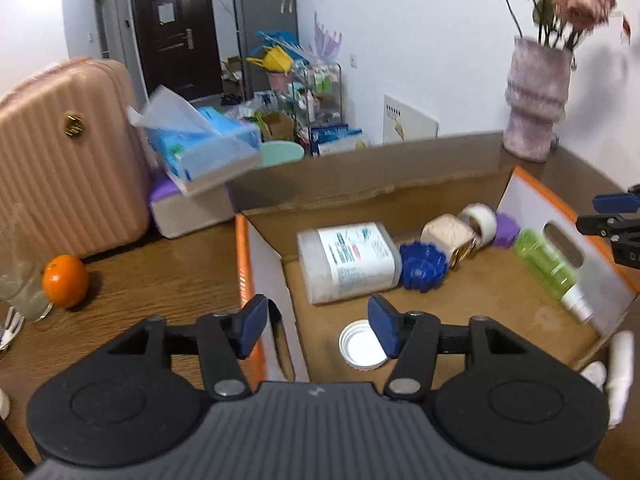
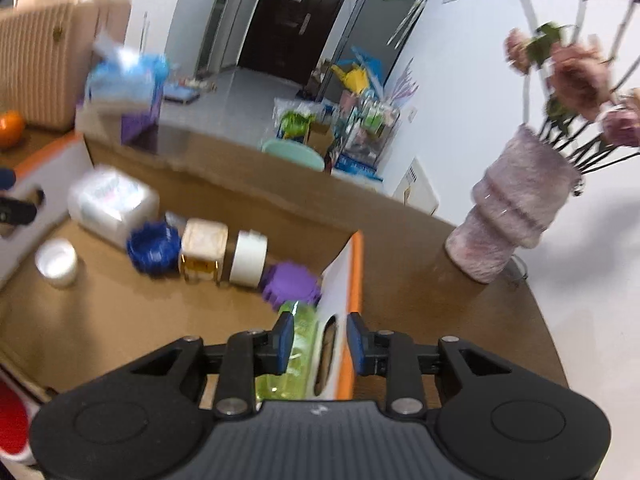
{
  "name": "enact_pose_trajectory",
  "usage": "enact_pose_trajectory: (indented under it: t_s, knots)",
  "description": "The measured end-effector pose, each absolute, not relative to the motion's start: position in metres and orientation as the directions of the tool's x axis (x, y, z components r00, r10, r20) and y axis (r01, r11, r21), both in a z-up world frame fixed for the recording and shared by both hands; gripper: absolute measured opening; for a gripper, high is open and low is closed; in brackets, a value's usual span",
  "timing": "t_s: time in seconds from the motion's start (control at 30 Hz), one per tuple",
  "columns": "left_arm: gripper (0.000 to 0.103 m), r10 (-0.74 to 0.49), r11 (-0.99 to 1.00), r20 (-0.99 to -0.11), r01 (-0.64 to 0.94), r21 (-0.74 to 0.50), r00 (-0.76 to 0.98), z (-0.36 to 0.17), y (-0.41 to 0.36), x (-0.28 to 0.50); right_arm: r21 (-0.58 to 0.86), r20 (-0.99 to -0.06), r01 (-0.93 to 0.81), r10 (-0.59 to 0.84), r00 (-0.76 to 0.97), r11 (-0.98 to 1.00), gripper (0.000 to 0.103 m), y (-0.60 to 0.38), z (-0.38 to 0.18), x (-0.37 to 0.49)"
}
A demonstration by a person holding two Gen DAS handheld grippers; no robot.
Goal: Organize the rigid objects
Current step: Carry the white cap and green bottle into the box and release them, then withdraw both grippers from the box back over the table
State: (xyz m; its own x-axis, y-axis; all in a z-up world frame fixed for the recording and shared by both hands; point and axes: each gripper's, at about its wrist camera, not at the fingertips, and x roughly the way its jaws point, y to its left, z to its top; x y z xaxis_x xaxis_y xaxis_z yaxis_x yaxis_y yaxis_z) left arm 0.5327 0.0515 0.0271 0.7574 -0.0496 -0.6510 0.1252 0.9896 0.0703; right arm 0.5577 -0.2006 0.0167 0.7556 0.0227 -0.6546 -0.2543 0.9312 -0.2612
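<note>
An open cardboard box (image 1: 460,304) holds a clear labelled tub (image 1: 348,262), a blue gear (image 1: 423,266), a cream cube jar (image 1: 450,238), a tape roll (image 1: 480,218), a purple gear (image 1: 506,230), a green spray bottle (image 1: 550,270) and a white lid (image 1: 362,346). My left gripper (image 1: 318,328) is open and empty over the box's left wall, beside the lid. My right gripper (image 2: 320,340) is open, straddling the box's right wall (image 2: 340,280), with the green bottle (image 2: 296,352) at its left finger. It also shows at the left wrist view's right edge (image 1: 612,220).
An orange (image 1: 65,280) and a glass (image 1: 22,280) stand on the wooden table (image 1: 168,276) left of the box. Tissue packs (image 1: 204,148) and a pink suitcase (image 1: 68,160) are behind. A vase of flowers (image 2: 516,216) stands right of the box.
</note>
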Motion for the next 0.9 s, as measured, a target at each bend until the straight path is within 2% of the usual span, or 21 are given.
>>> enact_pose_trajectory:
  t_s: [0.1, 0.23, 0.3, 0.4, 0.5, 0.67, 0.9]
  knots:
    - [0.072, -0.052, 0.994, -0.633, 0.104, 0.045, 0.772, 0.051, 0.056, 0.513, -0.208, -0.645, -0.261, 0.068, 0.761, 0.943, 0.032, -0.212, 0.042, 0.541]
    - [0.079, -0.039, 0.997, -0.586, 0.07, 0.029, 0.809, 0.074, 0.059, 0.479, -0.134, -0.624, -0.255, 0.119, 0.773, 0.957, 0.038, -0.226, 0.07, 0.514]
    - [0.088, -0.03, 0.998, -0.549, 0.055, 0.029, 0.835, 0.081, 0.058, 0.457, -0.124, -0.604, -0.254, 0.13, 0.786, 0.959, 0.04, -0.231, 0.079, 0.499]
    - [0.091, 0.0, 0.997, -0.492, 0.037, 0.064, 0.87, 0.087, 0.053, 0.424, -0.109, -0.564, -0.271, 0.165, 0.809, 0.956, 0.045, -0.234, 0.089, 0.47]
    - [0.099, 0.008, 0.997, -0.432, 0.025, 0.073, 0.902, 0.093, 0.048, 0.388, -0.09, -0.511, -0.292, 0.208, 0.834, 0.952, 0.051, -0.237, 0.094, 0.437]
    - [0.103, -0.02, 0.997, -0.343, 0.044, 0.063, 0.939, 0.092, 0.036, 0.322, -0.077, -0.438, -0.307, 0.244, 0.865, 0.949, 0.059, -0.241, 0.087, 0.38]
    - [0.103, -0.058, 0.995, -0.268, 0.078, 0.062, 0.962, 0.059, 0.016, 0.231, 0.005, -0.393, -0.325, 0.3, 0.869, 0.946, 0.059, -0.25, 0.047, 0.299]
